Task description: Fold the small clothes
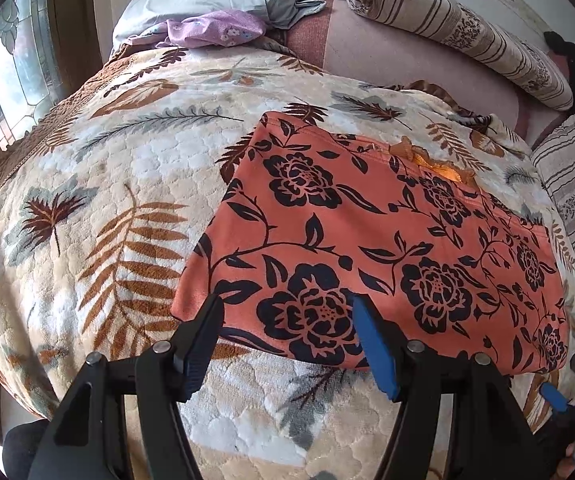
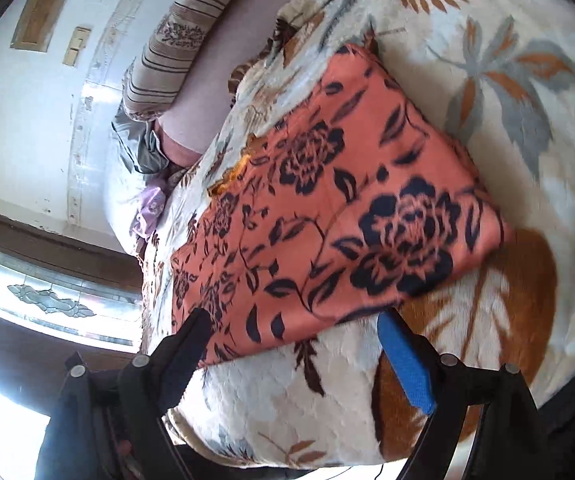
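An orange garment printed with black flowers and vines [image 1: 371, 240] lies spread flat on a plush cream blanket patterned with brown and grey leaves [image 1: 135, 184], which covers the bed. The garment sits toward the near edge of the bed, its far edge showing a frilled orange trim. It looks already folded at least once into a rough rectangle, though how many layers it has I cannot tell.

The left tool [image 1: 287, 320] hangs over the near left corner of the garment with its fingers apart and nothing between them; the tips sit just above or at the hem, and touch cannot be made out. The right tool [image 2: 293, 326] stands likewise apart and empty at the garment's near edge on the other side, in a slightly blurred view.

The step in hand appears to be lining up both tools on the near hem for another fold. The next move would call for lowering each tool onto a corner, pinching only the garment and not the blanket's pile, then carrying the hem evenly toward the far edge.

Near the bed's far edge lie a lilac flowered cloth [image 1: 215, 30] and a striped bolster pillow [image 1: 463, 28].
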{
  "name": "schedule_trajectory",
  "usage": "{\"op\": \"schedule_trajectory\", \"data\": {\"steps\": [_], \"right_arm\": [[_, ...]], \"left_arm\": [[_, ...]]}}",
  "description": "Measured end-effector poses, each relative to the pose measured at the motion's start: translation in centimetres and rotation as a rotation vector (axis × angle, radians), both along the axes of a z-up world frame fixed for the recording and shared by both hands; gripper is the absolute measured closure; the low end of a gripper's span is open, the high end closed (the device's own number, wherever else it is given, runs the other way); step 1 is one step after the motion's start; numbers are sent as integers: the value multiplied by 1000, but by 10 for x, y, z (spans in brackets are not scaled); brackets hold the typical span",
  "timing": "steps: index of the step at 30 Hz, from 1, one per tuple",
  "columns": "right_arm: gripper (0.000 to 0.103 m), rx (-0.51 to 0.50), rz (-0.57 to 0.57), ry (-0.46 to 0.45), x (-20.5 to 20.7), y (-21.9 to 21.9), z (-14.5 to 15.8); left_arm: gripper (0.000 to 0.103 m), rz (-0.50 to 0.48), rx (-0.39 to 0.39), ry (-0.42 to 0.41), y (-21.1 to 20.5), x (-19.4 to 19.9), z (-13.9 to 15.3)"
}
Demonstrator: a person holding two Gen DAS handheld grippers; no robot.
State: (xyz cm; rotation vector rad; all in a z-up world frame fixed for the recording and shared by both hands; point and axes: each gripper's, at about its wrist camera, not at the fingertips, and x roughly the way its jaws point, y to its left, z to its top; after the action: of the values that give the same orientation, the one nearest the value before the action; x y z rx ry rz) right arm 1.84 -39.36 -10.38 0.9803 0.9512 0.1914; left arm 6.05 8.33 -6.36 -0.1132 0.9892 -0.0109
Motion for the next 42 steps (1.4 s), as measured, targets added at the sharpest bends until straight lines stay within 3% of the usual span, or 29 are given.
{"op": "schedule_trajectory", "data": {"steps": [4, 9, 14, 16, 18, 19, 21, 23, 25, 27, 29, 31, 32, 33, 35, 37, 41, 42], "right_arm": [[16, 100, -85, 43, -8, -10, -31], [16, 140, -206, 29, 4, -37, -33], [16, 191, -253, 29, 19, -53, -40], [29, 148, -244, 25, 23, -54, -37], [81, 85, -227, 37, 27, -54, -35], [85, 52, -205, 49, 30, -53, -34], [89, -28, -181, 59, 33, -48, -29], [90, -153, -172, 23, 30, -41, -9], [90, -260, -179, -46, 23, -35, 15], [84, -257, -216, -36, 18, -39, 9], [76, -117, -194, 120, 23, -47, -31], [74, 66, -263, 80, 9, -63, -43], [63, 112, -266, 77, 7, -67, -44], [38, 151, -266, 57, 6, -70, -43], [23, 220, -267, -3, 6, -71, -41], [21, 194, -244, 2, 12, -67, -35], [27, 100, -201, -8, 29, -58, -25], [51, 76, -197, 1, 31, -56, -25]], "left_arm": [[36, -29, 24, 6, -15, 2, -5], [36, -58, 27, 19, -36, 8, -12], [36, -98, 50, 16, -64, 15, -18], [36, -120, 56, -1, -76, 18, -20], [36, -147, 95, 11, -89, 24, -32], [34, -155, 137, 34, -96, 28, -43], [27, -165, 226, -3, -106, 26, -50], [27, -180, 260, -4, -110, 25, -46], [27, -181, 235, 17, -106, 27, -44], [27, -170, 202, 26, -101, 28, -39], [27, -139, 165, -6, -95, 26, -27], [27, -123, 114, -50, -92, 22, -19], [27, -119, 107, -53, -93, 22, -20], [27, -123, 117, -31, -96, 25, -28], [24, -138, 154, 30, -102, 31, -50], [23, -138, 182, -12, -107, 24, -49], [23, -135, 163, 2, -105, 26, -48], [23, -135, 164, 3, -105, 26, -48]]}}
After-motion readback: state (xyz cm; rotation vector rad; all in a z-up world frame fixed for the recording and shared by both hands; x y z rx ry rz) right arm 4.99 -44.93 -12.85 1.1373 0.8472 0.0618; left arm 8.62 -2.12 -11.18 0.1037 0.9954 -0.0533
